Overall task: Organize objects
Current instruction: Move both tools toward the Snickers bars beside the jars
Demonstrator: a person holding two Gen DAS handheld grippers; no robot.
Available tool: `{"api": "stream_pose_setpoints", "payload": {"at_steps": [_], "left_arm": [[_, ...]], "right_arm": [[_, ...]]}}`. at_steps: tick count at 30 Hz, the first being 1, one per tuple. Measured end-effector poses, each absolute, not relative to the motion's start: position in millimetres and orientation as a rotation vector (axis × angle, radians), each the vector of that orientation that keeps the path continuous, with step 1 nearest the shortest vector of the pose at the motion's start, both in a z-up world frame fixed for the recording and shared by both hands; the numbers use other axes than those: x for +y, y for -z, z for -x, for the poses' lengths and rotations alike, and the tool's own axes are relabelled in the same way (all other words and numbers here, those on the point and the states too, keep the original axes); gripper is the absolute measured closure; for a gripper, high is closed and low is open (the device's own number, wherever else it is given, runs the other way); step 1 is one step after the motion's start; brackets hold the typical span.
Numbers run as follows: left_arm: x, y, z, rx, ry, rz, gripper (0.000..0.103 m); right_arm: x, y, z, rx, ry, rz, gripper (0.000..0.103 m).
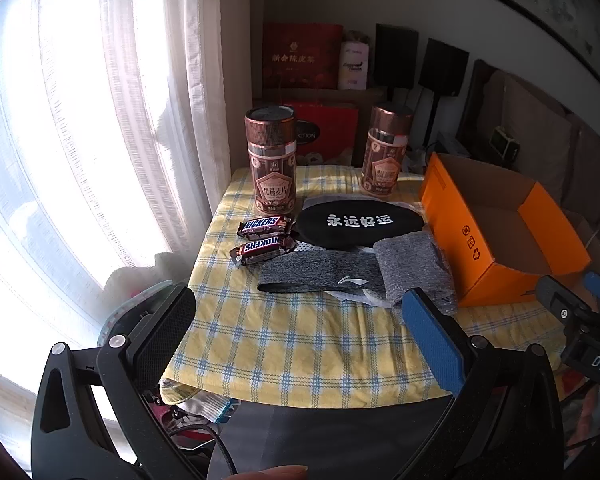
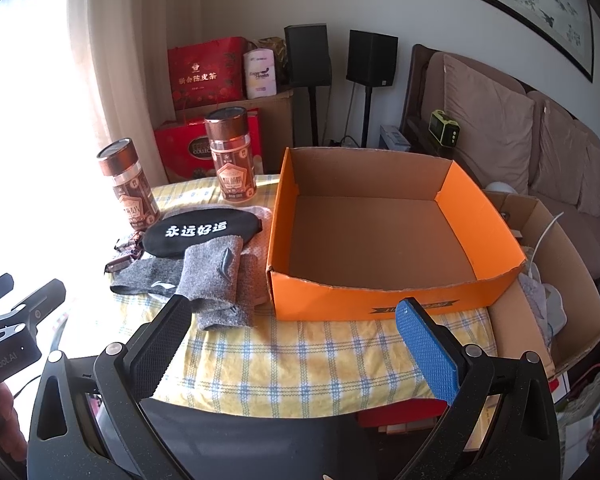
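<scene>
On the yellow checked cloth (image 1: 292, 344) stand two brown-lidded jars (image 1: 271, 160) (image 1: 385, 152). In front of them lie two Snickers bars (image 1: 265, 227) (image 1: 262, 249), a black eye mask (image 1: 360, 224) with white characters, and grey knit bands (image 1: 320, 277) (image 1: 414, 270). An orange cardboard box (image 2: 380, 240), open-topped with nothing in it, sits at the right. My left gripper (image 1: 296, 320) hangs open above the near edge of the cloth, holding nothing. My right gripper (image 2: 292, 328) is open too, in front of the box. The jars (image 2: 130, 188) (image 2: 231, 156) and mask (image 2: 200, 232) also show in the right wrist view.
Red gift boxes (image 2: 208, 72) and two black speakers (image 2: 306, 54) stand behind the table by a white curtain (image 1: 100, 120). A brown sofa (image 2: 520, 148) lines the right wall. A brown carton (image 2: 556, 264) sits just right of the table.
</scene>
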State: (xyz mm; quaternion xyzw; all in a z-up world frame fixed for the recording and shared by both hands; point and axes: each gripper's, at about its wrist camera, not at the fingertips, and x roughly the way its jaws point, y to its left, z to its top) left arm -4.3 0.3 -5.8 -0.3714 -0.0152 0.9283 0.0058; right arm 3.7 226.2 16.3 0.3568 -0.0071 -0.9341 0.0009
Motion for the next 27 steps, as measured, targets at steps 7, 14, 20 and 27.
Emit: {"api": "stream_pose_setpoints", "payload": {"at_steps": [7,14,20,27], "left_arm": [[1,7,13,-0.006,-2.937,1.149,0.000],[-7,9,27,-0.015,-2.969,1.039,0.000],[-35,15,48,-0.151,-2.953,1.055,0.000],[-66,19,74,-0.202,-2.986,1.065,0.000]], "right_arm": [[223,-12,8,-0.002,2.926,-1.120,0.000],[220,-10,26,0.012,2.902,-1.103,0.000],[213,-15,42,0.018,2.871,-1.050,0.000],[208,-15,70,0.062,2.873,-1.049,0.000]]}}
